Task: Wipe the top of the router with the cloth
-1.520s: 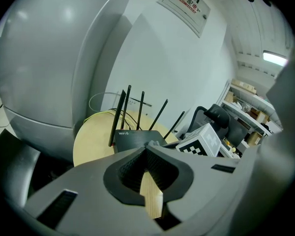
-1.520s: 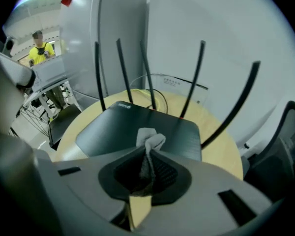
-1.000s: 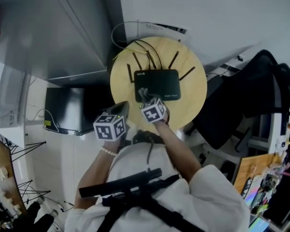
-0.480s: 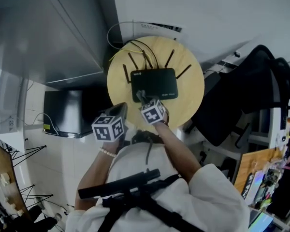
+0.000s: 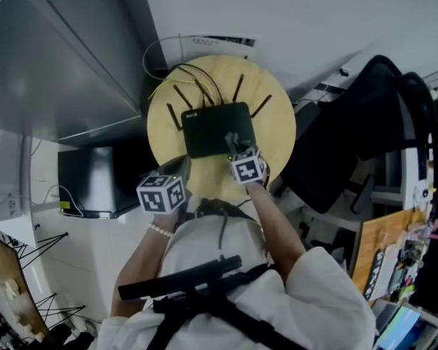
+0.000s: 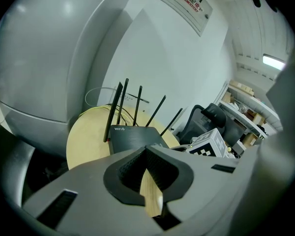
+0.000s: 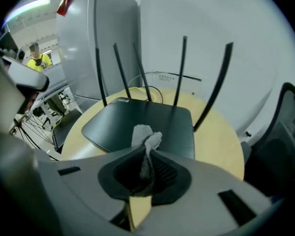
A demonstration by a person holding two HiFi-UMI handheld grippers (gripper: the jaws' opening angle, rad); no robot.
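The right gripper [image 7: 147, 154] is clenched on a white cloth [image 7: 143, 135] over the black router [image 5: 212, 126] on the round table [image 5: 279, 126]. The left gripper [image 6: 146, 157] hangs at the table's edge, jaws pressed together on nothing.

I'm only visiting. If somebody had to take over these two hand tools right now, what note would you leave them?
Right gripper: fingers shut on the white cloth, held over the near part of the black router.
Left gripper: shut, empty, held back by the near edge of the round wooden table.
Done: cloth picked up and brought to the router. How much has been wiped does not show.
Left: sweep the cloth across the whole top, probably minding the antennas at the far side.
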